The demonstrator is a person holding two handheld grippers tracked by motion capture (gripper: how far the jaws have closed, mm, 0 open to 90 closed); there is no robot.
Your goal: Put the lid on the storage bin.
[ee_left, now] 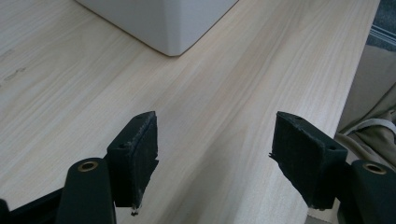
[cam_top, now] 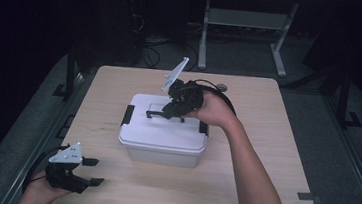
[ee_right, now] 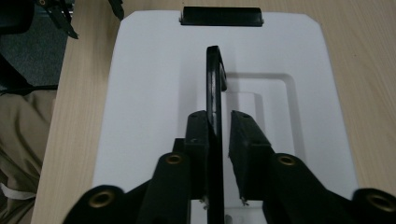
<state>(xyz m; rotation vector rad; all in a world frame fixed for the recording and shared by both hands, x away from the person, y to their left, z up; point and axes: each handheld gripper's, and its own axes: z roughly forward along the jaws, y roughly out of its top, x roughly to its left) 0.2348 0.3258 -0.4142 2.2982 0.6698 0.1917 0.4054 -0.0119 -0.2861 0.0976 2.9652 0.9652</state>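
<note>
Standing on a pale wooden table (cam_top: 264,155), white box (cam_top: 163,135), dark room.

Both grippers were black: the left gripper (cam_top: 93,172) and right gripper (cam_top: 172,112) each carried a grey three-cornered plate, trailed a black cable, and had brass-ringed screw holes behind ribbed fingers (ee_left: 140,149). Forearms were unsleeved.

In the left gripper view the box (ee_left: 161,23) was cut by the top edge, only a lower corner of its wall in frame, lid out of frame. In the right gripper view the lid's near edge and the handle's (ee_right: 214,93) near end were hidden behind the right gripper (ee_right: 218,135); whether the pads pressed the bar, can't tell. In the high view the person's forearms ran off the bottom edge, near the table (cam_top: 271,191) front.
</note>
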